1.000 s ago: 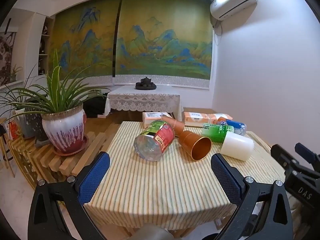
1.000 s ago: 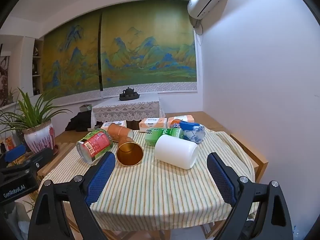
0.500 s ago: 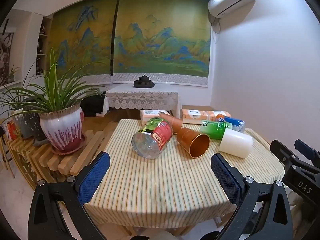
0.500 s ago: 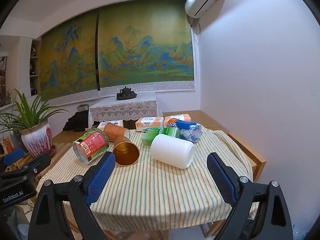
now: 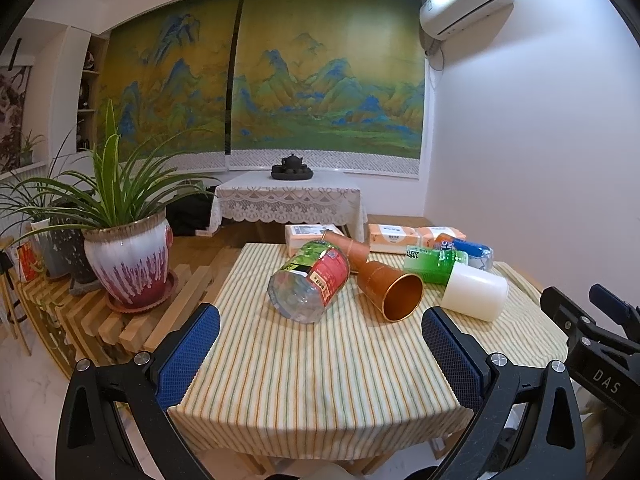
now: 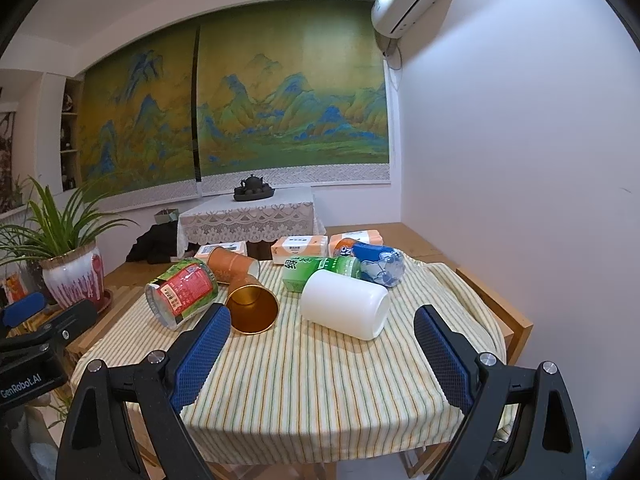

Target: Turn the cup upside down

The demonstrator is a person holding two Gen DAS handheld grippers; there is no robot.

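Note:
A white cup [image 6: 345, 304] [image 5: 475, 291] lies on its side on the striped tablecloth [image 6: 320, 380], its mouth toward the front right. Beside it a copper cup [image 6: 251, 306] [image 5: 390, 291] also lies on its side, mouth facing me, and a second orange cup [image 6: 231, 263] [image 5: 347, 249] lies behind it. My right gripper [image 6: 322, 354] is open, held short of the white cup with nothing between its fingers. My left gripper [image 5: 320, 350] hangs open over the table's near part, short of the copper cup and the clear bottle [image 5: 309, 285].
A green bottle [image 6: 320, 273] and a blue bottle [image 6: 378, 262] lie behind the white cup, tissue packs [image 6: 296, 249] at the far edge. A potted plant [image 5: 128, 264] stands on a slatted bench to the left. A white wall runs along the right.
Both grippers have risen a little and tilted down, so the table and cups sit slightly lower in view. Nothing on the table has moved.

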